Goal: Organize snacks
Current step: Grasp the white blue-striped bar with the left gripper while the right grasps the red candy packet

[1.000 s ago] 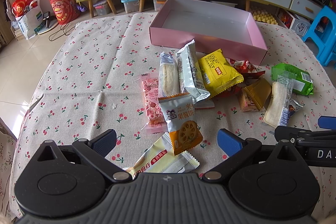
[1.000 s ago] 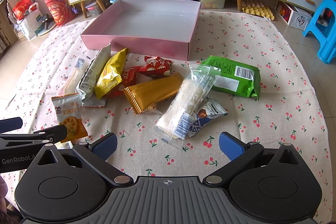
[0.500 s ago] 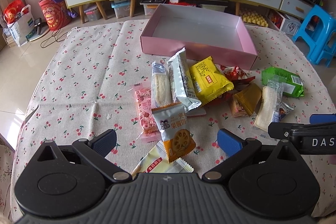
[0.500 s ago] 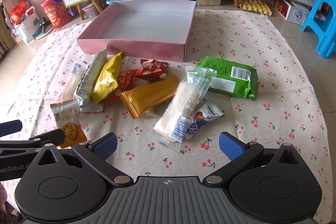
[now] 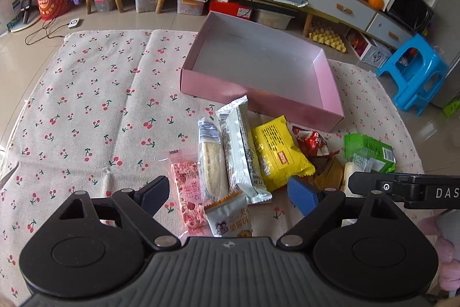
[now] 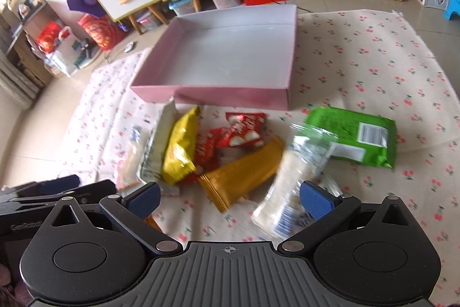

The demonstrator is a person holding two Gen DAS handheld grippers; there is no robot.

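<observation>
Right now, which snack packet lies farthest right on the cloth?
The green packet with the barcode label; every other snack lies left of it, and the clear-wrapped cake overlaps its corner.

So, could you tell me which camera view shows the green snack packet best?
The right wrist view: the green snack packet lies fully exposed, barcode visible, though slightly blurred. In the left wrist view the green snack packet is partly hidden behind the right gripper's finger.

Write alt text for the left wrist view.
An open left hand-held gripper hovers over wrapped snacks on a cherry-print tablecloth: a pink bar, white packets, a yellow packet. Behind them sits a pink box with nothing in it.
</observation>
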